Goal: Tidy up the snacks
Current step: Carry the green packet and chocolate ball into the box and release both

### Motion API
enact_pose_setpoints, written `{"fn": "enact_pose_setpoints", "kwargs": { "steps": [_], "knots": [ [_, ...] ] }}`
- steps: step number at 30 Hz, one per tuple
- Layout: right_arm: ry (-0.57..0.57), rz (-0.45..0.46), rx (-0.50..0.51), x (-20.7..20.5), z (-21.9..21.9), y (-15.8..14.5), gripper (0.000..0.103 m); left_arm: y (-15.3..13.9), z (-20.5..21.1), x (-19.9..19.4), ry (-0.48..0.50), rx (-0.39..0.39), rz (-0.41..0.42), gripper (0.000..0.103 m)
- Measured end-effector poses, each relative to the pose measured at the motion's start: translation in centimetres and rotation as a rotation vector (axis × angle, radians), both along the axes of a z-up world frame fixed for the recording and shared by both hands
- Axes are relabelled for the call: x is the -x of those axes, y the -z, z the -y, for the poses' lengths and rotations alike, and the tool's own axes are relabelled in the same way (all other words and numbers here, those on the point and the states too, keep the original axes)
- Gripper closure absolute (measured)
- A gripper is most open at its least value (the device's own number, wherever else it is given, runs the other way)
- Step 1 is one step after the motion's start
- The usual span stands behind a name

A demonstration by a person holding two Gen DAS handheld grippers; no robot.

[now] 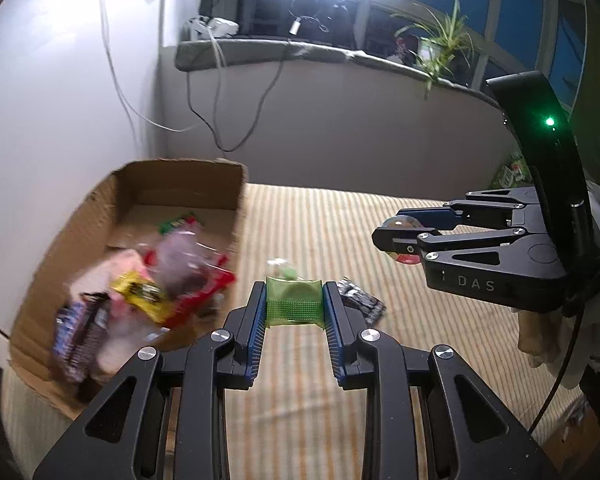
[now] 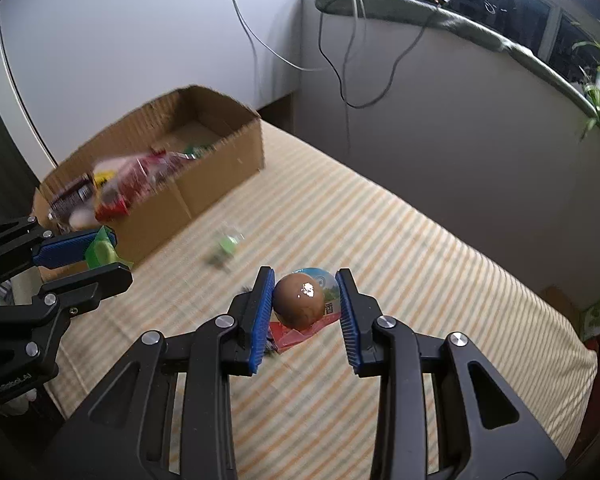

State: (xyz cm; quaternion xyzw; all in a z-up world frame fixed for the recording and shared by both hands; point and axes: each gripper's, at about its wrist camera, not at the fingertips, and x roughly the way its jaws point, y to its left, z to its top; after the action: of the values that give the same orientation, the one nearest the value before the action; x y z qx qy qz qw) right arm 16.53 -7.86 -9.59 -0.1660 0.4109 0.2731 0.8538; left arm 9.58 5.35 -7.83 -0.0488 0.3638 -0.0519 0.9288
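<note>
My left gripper (image 1: 294, 309) is shut on a green snack packet (image 1: 294, 303), held above the striped bed just right of the cardboard box (image 1: 180, 184); it also shows in the right wrist view (image 2: 100, 249). The box holds several snack packets (image 1: 148, 280). My right gripper (image 2: 305, 305) is shut on a packaged brown egg (image 2: 299, 300) above the bed; it shows in the left wrist view (image 1: 400, 240) at the right. A small green candy (image 1: 284, 269) and a black packet (image 1: 360, 300) lie on the bed.
The striped bed cover (image 2: 420, 248) spreads right of the box. A wall and a sill with cables (image 1: 228, 92) and a plant (image 1: 444, 44) stand behind. White cloth (image 1: 548, 332) lies at the right edge.
</note>
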Motion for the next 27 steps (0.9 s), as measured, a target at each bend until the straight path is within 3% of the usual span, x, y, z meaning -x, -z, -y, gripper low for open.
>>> {"fn": "enact_pose_setpoints", "kwargs": {
  "steps": [14, 27],
  "knots": [
    [-0.074, 0.017, -0.03, -1.7, -7.7, -1.8, 0.07, -1.3, -6.0, -1.4, -0.082, -0.018, 0.021, 0.077],
    [-0.116, -0.012, -0.046, -4.0, -12.2, -1.0, 0.07, -1.0, -9.0, -3.1, -0.121, 0.005, 0.002, 0.077]
  ]
}}
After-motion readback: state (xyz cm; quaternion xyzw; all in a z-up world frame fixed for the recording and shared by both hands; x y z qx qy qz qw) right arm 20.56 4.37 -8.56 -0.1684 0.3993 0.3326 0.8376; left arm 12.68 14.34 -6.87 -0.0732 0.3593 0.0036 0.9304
